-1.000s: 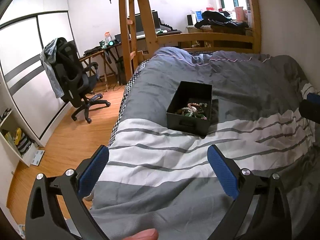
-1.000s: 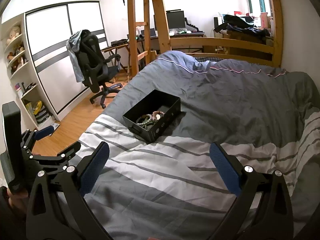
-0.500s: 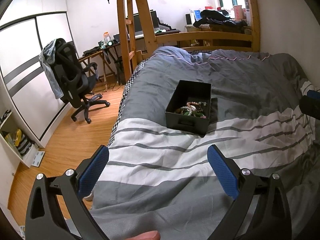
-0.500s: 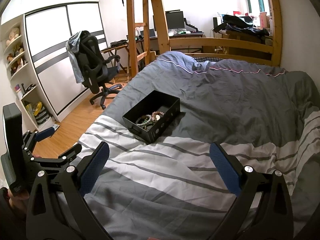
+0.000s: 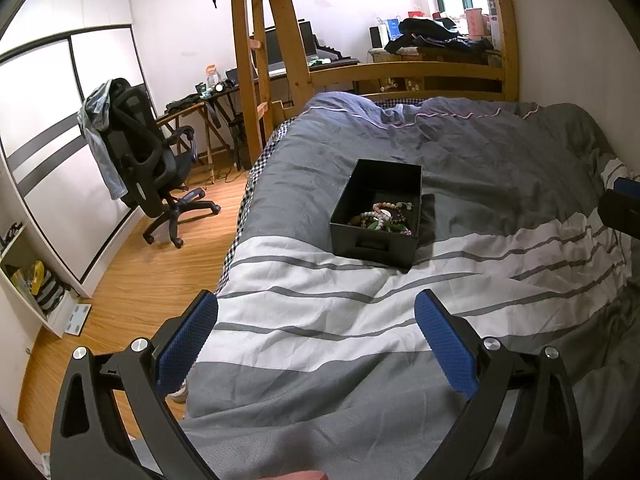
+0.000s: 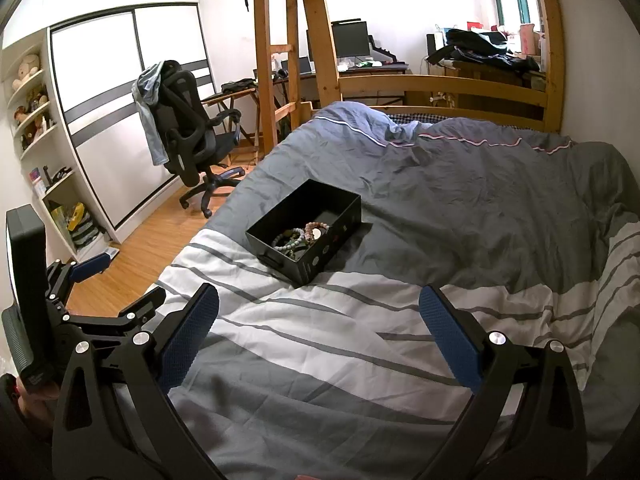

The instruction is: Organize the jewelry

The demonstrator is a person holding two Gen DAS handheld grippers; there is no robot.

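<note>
Both views have shifted only slightly since a second ago; the black box (image 5: 375,216) sits marginally higher in the left one. Left tongs (image 5: 316,334) and right tongs (image 6: 319,330) hover above the striped grey duvet (image 6: 320,360) with blue pads wide apart, holding nothing. Beaded bracelets (image 6: 300,236) lie heaped inside the open box, well ahead of both tools on the bed.

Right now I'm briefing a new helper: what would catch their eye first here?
A black box sits mid-bed on the grey striped duvet, with beaded bracelets heaped inside. Both grippers, left and right, hang open and empty above the duvet.
</note>
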